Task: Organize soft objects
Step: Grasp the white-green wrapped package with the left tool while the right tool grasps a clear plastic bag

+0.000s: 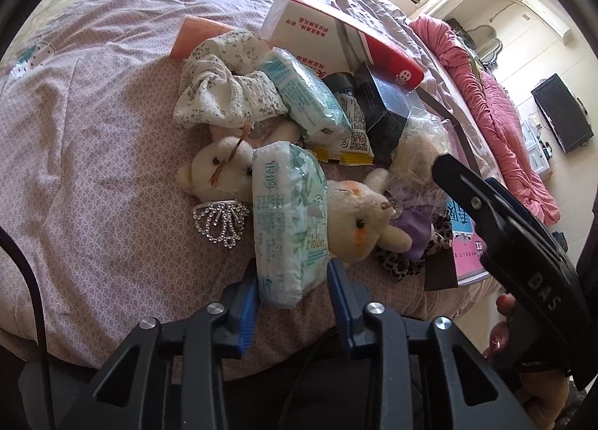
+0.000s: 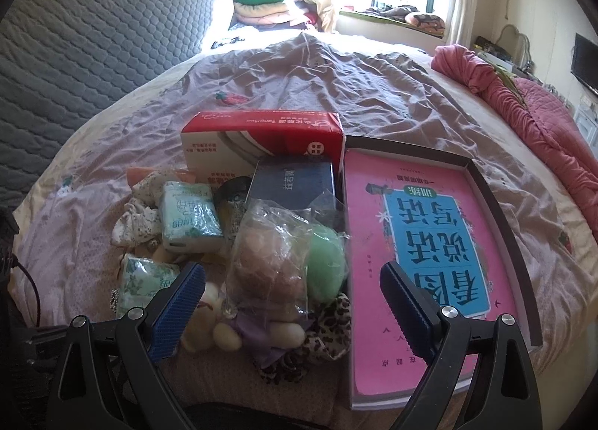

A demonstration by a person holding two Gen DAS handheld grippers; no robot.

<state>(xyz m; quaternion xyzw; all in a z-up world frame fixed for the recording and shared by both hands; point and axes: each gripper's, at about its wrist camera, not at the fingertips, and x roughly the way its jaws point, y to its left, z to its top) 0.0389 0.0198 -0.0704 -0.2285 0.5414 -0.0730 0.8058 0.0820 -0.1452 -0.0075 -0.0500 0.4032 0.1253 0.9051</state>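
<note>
Lying at the near end of a heap on the bed [image 1: 93,175], a green-printed tissue pack [image 1: 287,220] is flanked by the blue pads of the left gripper [image 1: 293,280]; the left pad is seen touching its lower corner, while a slim gap shows at the right pad, so the jaws are narrowed about the pack but not clamped. Left of the tissue pack, wide bare quilt is left open toward the bed's rim, with only a beaded ornament [image 1: 220,220] just beside it. Right of the pack, two cream plush animals [image 1: 358,220] touch it, and beyond them a leopard-print cloth [image 1: 400,261] and a pink book [image 2: 429,243] in a dark shallow tray [image 2: 497,198] are crowded in. Behind the pack, a second tissue pack [image 1: 310,97], a floral cloth [image 1: 224,93], a black box [image 1: 385,101] and a red-and-white carton [image 1: 329,41] are piled. The left gripper is angled steeply down at the pack. The right gripper [image 2: 291,303] is held above the heap's right side, tilted down, its jaws spread wide and empty over a clear bag [image 2: 273,254] and the plush toys.
</note>
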